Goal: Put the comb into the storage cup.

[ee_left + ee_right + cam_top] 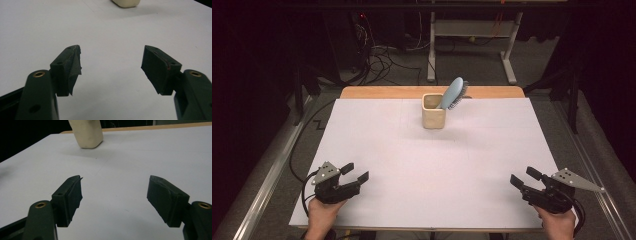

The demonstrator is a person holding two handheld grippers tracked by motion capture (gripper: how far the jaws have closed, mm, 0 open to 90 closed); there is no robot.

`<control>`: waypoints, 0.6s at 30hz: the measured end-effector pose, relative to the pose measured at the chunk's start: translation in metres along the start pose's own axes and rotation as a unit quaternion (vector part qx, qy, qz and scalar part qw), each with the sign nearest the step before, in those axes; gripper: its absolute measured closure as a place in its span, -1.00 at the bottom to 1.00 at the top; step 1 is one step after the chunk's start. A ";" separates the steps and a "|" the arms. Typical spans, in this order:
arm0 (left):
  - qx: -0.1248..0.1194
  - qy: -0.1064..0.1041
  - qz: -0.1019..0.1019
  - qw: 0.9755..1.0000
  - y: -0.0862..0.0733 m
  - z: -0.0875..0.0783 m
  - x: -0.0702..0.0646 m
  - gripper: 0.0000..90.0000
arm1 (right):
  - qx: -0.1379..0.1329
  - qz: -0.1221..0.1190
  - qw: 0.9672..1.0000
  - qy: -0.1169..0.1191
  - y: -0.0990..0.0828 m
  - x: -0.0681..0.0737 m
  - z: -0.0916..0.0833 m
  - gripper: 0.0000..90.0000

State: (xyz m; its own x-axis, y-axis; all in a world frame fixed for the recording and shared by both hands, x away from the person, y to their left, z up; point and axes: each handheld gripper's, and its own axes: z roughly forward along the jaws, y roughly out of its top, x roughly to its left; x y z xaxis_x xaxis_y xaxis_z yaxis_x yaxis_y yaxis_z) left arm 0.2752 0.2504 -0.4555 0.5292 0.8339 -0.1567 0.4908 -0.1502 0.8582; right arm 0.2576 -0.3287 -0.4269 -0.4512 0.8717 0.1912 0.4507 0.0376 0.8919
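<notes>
A cream square cup stands upright at the far middle of the white table. A light blue hairbrush leans in it, head up and tilted right. My left gripper rests at the near left corner, held by a hand, jaws open with nothing between them. My right gripper rests at the near right corner, also open and empty. In the left gripper view the gripper points toward the cup's base. In the right gripper view the gripper faces the cup, far off.
A wooden strip runs along the table's far edge. Beyond it stand a white table frame and loose cables on the floor. A black cable trails off the table's left side.
</notes>
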 end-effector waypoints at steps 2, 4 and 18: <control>0.000 0.000 0.000 1.000 0.000 0.000 0.000 -0.28 | 0.001 -0.001 1.000 -0.001 -0.001 0.000 0.000 -0.37; 0.000 0.000 0.000 1.000 0.000 0.000 0.000 -0.28 | 0.003 -0.001 1.000 -0.001 -0.002 0.000 0.000 -0.37; -0.002 -0.001 -0.004 1.000 0.000 -0.001 0.000 -0.28 | 0.016 0.003 1.000 -0.003 -0.014 -0.002 0.003 -0.39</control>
State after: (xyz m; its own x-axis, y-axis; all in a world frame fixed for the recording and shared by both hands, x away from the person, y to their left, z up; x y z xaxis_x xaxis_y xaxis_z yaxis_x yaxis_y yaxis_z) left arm 0.2748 0.2512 -0.4551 0.5273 0.8336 -0.1646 0.4925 -0.1421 0.8586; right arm 0.2545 -0.3294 -0.4409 -0.4444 0.8746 0.1938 0.4777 0.0483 0.8772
